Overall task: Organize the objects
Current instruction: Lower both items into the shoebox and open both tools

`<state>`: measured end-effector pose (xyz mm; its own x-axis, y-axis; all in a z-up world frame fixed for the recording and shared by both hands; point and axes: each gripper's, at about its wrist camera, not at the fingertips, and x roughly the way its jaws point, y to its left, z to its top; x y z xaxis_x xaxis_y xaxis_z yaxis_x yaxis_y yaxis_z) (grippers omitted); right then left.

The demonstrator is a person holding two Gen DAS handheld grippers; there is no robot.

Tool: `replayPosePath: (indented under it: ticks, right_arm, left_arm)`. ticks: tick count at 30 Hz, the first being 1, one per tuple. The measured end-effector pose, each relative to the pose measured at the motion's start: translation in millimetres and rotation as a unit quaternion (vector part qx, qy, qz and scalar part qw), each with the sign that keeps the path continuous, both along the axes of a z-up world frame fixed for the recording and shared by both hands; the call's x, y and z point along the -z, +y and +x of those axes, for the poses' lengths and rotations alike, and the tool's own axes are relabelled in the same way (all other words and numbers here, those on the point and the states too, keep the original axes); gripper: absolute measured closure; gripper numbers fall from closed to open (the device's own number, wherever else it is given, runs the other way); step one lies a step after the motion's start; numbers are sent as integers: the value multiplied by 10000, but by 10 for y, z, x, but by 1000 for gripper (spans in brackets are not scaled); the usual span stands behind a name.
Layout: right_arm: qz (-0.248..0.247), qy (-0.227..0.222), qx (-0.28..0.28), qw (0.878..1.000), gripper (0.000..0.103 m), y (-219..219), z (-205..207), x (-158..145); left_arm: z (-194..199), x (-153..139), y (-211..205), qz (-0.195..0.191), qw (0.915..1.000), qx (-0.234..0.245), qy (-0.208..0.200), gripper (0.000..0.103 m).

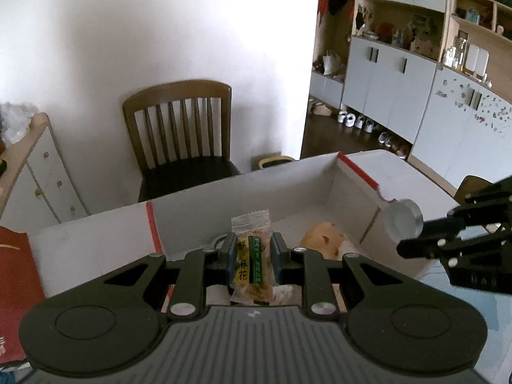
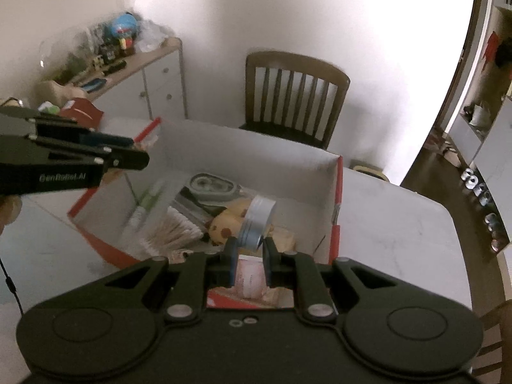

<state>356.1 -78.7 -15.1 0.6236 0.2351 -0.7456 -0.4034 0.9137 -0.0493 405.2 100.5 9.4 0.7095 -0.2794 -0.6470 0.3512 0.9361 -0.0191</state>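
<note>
Left claw (image 1: 250, 251): clenched on a clear snack packet (image 1: 251, 256) with a yellow and green label, held upright between both pads, above the near part of the open box (image 1: 256, 188). Right claw (image 2: 250, 248): clenched on the rim of a round silver tin (image 2: 258, 220), tin tilted on edge and raised over the box interior; same tin seen from the left wrist view near the box's right wall. Box: white inside, red along the edges, flaps open, resting on the pale bench (image 2: 400, 224). Box contents, seen from the right wrist view: grey tape dispenser (image 2: 211, 187) toward the far side; bundle of cotton swabs (image 2: 169, 233) at near left; yellow plush toy with brown spots (image 2: 227, 224) at centre, just behind the tin; white tube-shaped items along the left wall, blurred; pink-patterned pale item (image 2: 249, 280) at the near edge, below the claw, kind unclear. Surroundings: brown wooden chair (image 1: 179, 137) against the white wall beyond the bench; white drawer cabinet (image 2: 153, 86) with cluttered top to the left; grey-fronted wall cupboards (image 1: 393, 80) with shoes (image 1: 355, 120) beneath to the right.
</note>
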Motion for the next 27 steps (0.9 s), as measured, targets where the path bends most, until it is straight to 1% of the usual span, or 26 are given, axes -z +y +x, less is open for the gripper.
replayPosePath:
  ticks: [6, 9, 15, 20, 23, 27]
  right_arm:
    - [-81, 199, 144, 9997, 88, 37, 213, 175]
    - [-125, 273, 197, 9994, 88, 49, 297, 244]
    - [-278, 489, 304, 9980, 88, 69, 439, 417]
    - [-237, 615, 334, 9973, 88, 73, 512, 486]
    - [-367, 617, 280, 9970, 88, 107, 517, 535]
    - [-409, 643, 261, 9968, 88, 123, 542, 580]
  left_arm:
    - [365, 163, -104, 181, 9997, 85, 139, 82]
    - [517, 250, -171, 205, 9994, 98, 267, 82]
    - [748, 395, -315, 399, 9980, 83, 492, 82]
    - [942, 591, -380, 554, 9946, 34, 873, 82]
    - [1033, 690, -405, 660, 9920, 33, 1076, 82]
    - [1141, 795, -421, 740, 9883, 25, 1331, 82]
